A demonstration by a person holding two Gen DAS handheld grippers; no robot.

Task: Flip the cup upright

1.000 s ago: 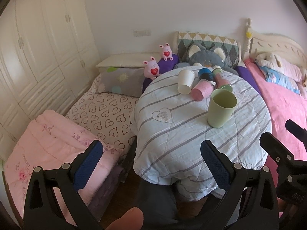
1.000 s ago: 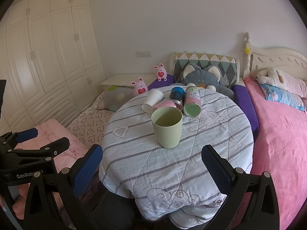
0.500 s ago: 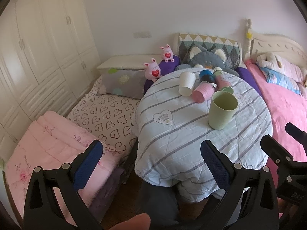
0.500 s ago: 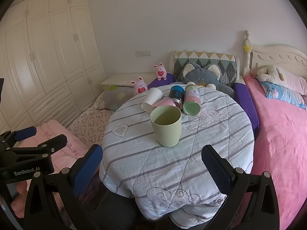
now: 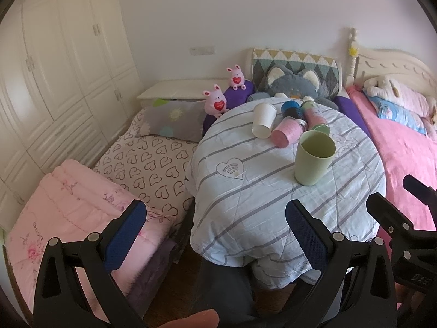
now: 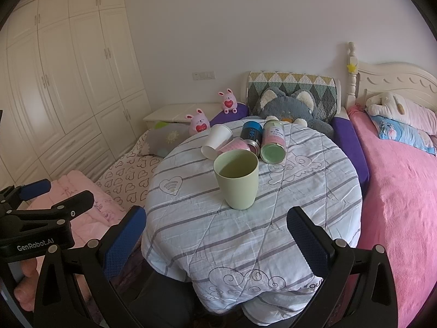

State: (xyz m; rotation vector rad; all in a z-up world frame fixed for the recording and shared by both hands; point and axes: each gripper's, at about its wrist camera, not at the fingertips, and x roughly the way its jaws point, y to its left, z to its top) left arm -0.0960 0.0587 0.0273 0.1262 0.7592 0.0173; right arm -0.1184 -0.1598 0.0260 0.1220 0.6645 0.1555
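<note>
A pale green cup point(image 6: 237, 181) stands upright, mouth up, near the middle of the round table covered with a striped quilt point(image 6: 300, 191); it also shows in the left wrist view point(image 5: 313, 161). My right gripper point(image 6: 215, 229) is open and empty, short of the cup near the table's front edge. My left gripper point(image 5: 215, 227) is open and empty, off the table's left front edge. Behind the green cup lie a white paper cup point(image 6: 217, 140), a pink cup point(image 6: 236, 146) and two cans point(image 6: 273, 145) on their sides.
A pink bed point(image 6: 396, 191) runs along the right. A low bench with heart-print bedding point(image 5: 153, 164) and a folded pink quilt point(image 5: 68, 205) lies left. Plush toys point(image 6: 289, 106) and pillows sit behind the table. White wardrobes point(image 6: 68, 82) line the left wall.
Both grippers have drawn slightly back and up from the table; the view has shifted a little. The green cup and the other cups have not moved. Both grippers stay open.
</note>
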